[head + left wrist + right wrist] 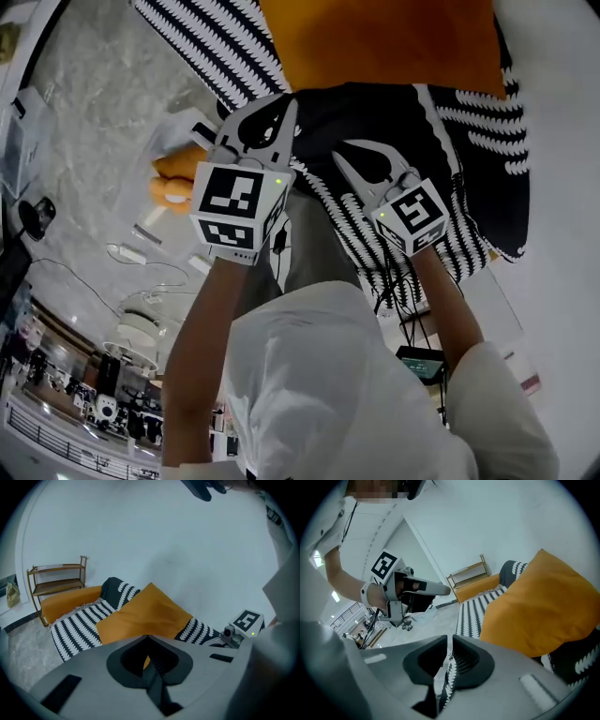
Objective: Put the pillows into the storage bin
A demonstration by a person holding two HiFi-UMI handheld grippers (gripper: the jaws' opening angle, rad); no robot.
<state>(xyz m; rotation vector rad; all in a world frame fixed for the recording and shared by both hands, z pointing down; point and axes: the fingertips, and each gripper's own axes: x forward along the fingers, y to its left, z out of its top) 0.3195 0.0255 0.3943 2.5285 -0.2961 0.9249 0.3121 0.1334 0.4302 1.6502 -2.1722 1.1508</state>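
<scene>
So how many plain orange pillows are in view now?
1: the orange pillow lies on the patterned throw, beyond the left gripper and right gripper. The orange bulk by the wooden shelf could be another pillow or sofa upholstery.

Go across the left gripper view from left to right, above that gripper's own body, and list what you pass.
wooden shelf → black-and-white patterned cover, its left part → orange pillow → right gripper. The orange cushion under the shelf overlaps the shelf and the cover, so it is left out.
</scene>
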